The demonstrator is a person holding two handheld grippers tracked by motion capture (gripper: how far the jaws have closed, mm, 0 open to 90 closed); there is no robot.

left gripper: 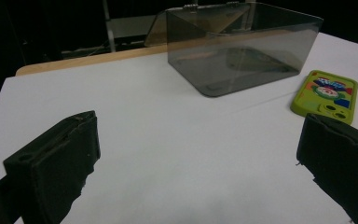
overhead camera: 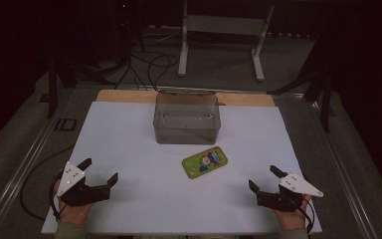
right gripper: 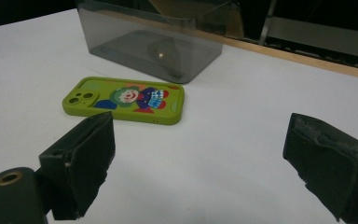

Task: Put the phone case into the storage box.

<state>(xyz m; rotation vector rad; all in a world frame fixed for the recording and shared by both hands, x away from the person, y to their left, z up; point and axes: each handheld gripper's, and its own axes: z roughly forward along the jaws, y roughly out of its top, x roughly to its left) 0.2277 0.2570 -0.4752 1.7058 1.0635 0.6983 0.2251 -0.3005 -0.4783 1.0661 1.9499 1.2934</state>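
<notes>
A green phone case (overhead camera: 205, 162) with a cartoon clown print lies flat on the white sheet, just in front of a smoky clear plastic box (overhead camera: 186, 118) whose lid is swung back. My left gripper (overhead camera: 99, 170) rests open at the near left corner, well apart from the case. At the near right my right gripper (overhead camera: 264, 179) is open too, with nothing between its jaws. In the left gripper view the case (left gripper: 326, 95) lies ahead on the right and the box (left gripper: 242, 44) beyond. In the right gripper view the case (right gripper: 125, 100) lies ahead on the left, before the box (right gripper: 154, 39).
The white sheet (overhead camera: 129, 134) covers a wooden tabletop (overhead camera: 124, 96) whose far edge shows. A metal frame stand (overhead camera: 221, 37) and cables lie on the floor beyond the table. Dark surroundings enclose the sides.
</notes>
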